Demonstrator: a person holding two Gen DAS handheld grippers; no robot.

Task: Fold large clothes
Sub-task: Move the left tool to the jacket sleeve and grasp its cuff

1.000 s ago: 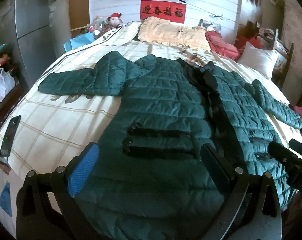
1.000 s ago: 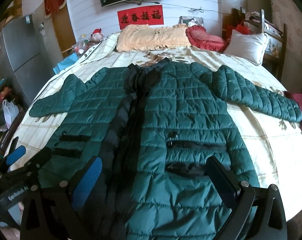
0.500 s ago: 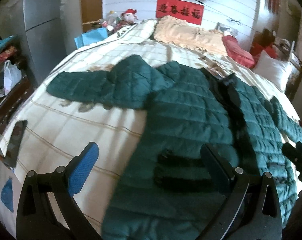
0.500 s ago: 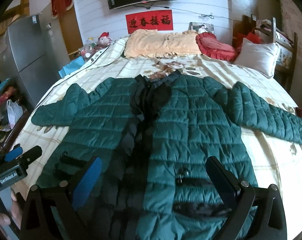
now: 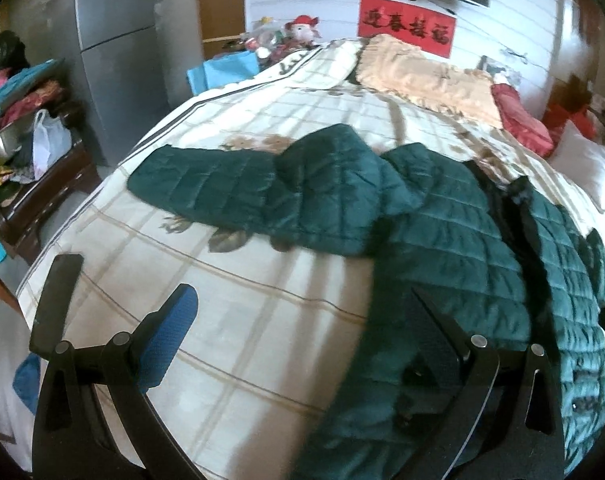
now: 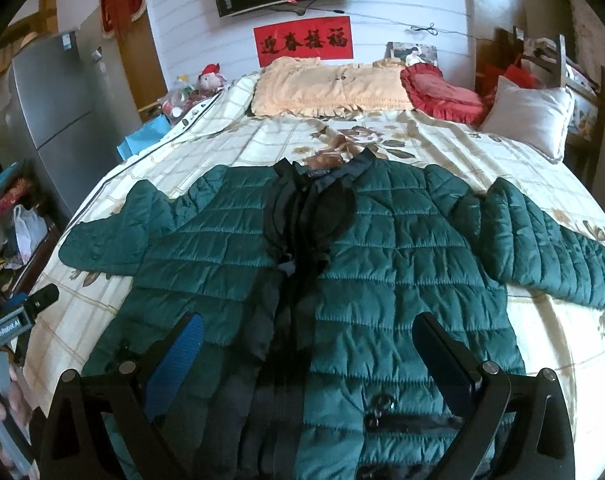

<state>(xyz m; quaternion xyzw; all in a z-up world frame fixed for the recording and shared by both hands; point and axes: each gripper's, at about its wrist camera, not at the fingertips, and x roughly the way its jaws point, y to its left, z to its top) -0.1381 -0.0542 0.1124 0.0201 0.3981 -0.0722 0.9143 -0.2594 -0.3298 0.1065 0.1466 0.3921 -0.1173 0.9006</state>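
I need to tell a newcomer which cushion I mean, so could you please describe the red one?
At the head of the bed, right of the long peach pillow, lies the red cushion. It alone is heart-shaped and frilled.

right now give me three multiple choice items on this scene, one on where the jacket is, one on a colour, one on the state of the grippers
1. Where does the jacket lie?
A. on the bed
B. on the floor
C. on a chair

2. What colour is the pad on one finger of the left gripper?
A. red
B. blue
C. yellow

3. How do the right gripper and the left one stand?
A. both shut on a sleeve
B. one open, one shut
C. both open, holding nothing

Answers: 1 A, it is spread flat on the bed. 2 B, the pad is blue. 3 C, each pair of fingers stands wide apart, nothing between.
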